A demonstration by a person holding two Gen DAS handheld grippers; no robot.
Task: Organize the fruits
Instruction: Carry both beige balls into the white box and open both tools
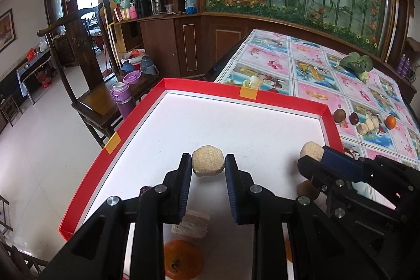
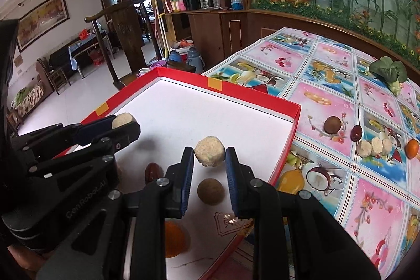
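My left gripper (image 1: 208, 165) is shut on a pale beige round fruit piece (image 1: 208, 161) above the white floor of the red-walled tray (image 1: 275, 93). My right gripper (image 2: 210, 158) is shut on a second beige fruit piece (image 2: 210, 152) over the same tray (image 2: 244, 91). Each gripper shows in the other's view, the right one (image 1: 313, 154) and the left one (image 2: 124, 122). In the tray lie an orange (image 1: 182, 260), a pale ridged piece (image 1: 193, 223), a brown round fruit (image 2: 210, 191) and a dark red date (image 2: 152, 172).
On the flowered tablecloth (image 2: 367, 201) to the right lie a brown fruit (image 2: 332, 124), a dark red fruit (image 2: 356, 133), pale pieces (image 2: 372, 146), an orange (image 2: 412, 148) and a leafy green vegetable (image 2: 391, 74). A wooden chair (image 1: 86, 85) stands left of the tray.
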